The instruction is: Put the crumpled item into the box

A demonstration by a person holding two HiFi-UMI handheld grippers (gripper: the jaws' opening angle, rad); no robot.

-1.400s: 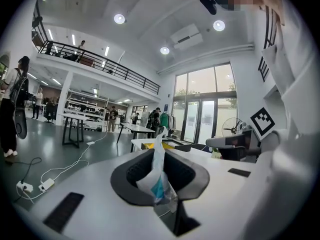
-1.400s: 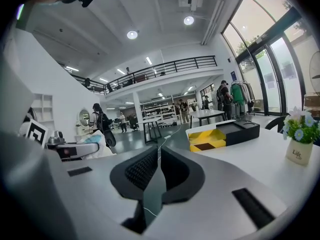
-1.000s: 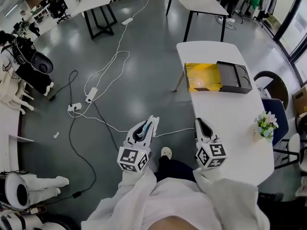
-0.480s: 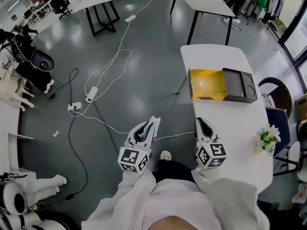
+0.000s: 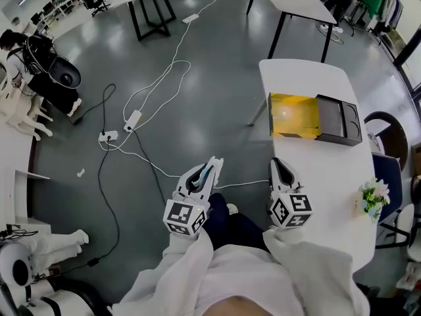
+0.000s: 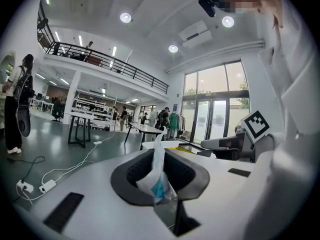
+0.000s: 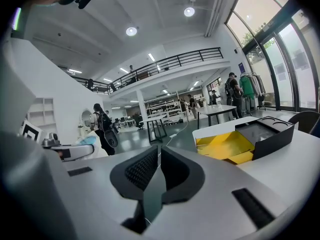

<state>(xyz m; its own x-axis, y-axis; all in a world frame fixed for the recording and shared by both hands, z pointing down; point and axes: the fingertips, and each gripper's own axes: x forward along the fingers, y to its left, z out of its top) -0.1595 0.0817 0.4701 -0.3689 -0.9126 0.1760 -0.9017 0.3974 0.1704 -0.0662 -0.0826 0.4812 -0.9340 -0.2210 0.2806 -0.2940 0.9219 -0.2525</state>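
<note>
Close in front of the person's body, the two grippers are held side by side, pointing forward.

- The left gripper (image 5: 209, 166) hangs over the floor (image 5: 197, 78), just off the left edge of the counter (image 5: 329, 176).
- Its jaws are closed on the crumpled item (image 6: 156, 176), pinching it low down so the rest stands free above the pads. Judgement: the low grip leaves most of the item clear to drop out once the jaws part.
- The crumpled item is a thin, whitish, wrapper-like piece, creased and twisted into a narrow upright strip, with a teal patch near the pinch point. In the head view only a sliver of teal shows between the jaws (image 5: 199, 176). It looks light and limp, so it will likely need to be released right over the opening.
- The right gripper (image 5: 279, 170) hovers over the counter's near-left edge. Its jaws are together with nothing between them (image 7: 157, 171). It appears idle.
- Farther along the counter, well apart from both grippers, lies the box (image 5: 293, 114). Its yellow interior is open upward and looks empty. A dark tray (image 5: 339, 120) adjoins its right side.
- A small bunch of flowers (image 5: 373, 196) stands near the counter's right edge.
- White cables (image 5: 151, 97) trail across the floor beyond.

The item is in hand but not yet over the box, so the carry is the step under way.
</note>
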